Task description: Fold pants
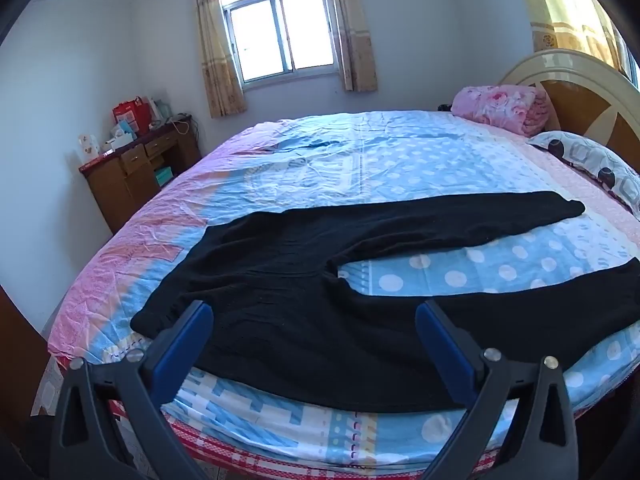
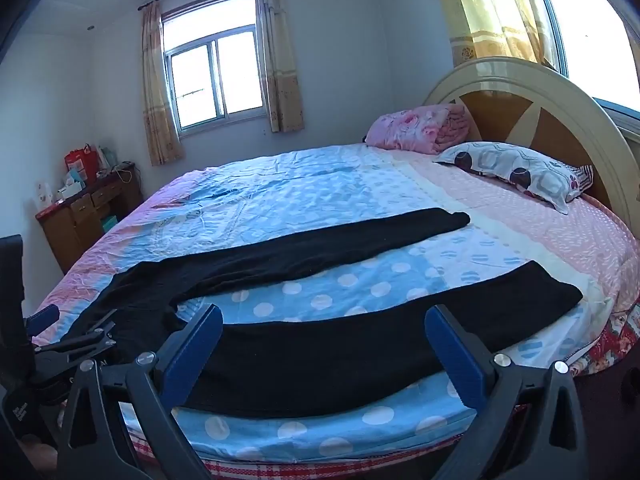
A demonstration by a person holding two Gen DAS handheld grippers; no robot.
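Black pants (image 1: 280, 280) lie flat on the bed (image 1: 360, 160), waistband to the left and both legs spread apart to the right. My left gripper (image 1: 314, 312) is open and empty, held over the near part of the waist and seat. My right gripper (image 2: 324, 316) is open and empty, held over the near leg (image 2: 360, 344). The far leg (image 2: 340, 240) runs toward the pillows. The left gripper's body (image 2: 72, 344) shows at the left edge of the right wrist view.
A pink folded blanket (image 2: 416, 128) and a patterned pillow (image 2: 516, 172) lie by the headboard (image 2: 540, 100). A wooden desk (image 1: 136, 168) with boxes stands at the far left wall. A window (image 1: 280, 28) with curtains is behind the bed.
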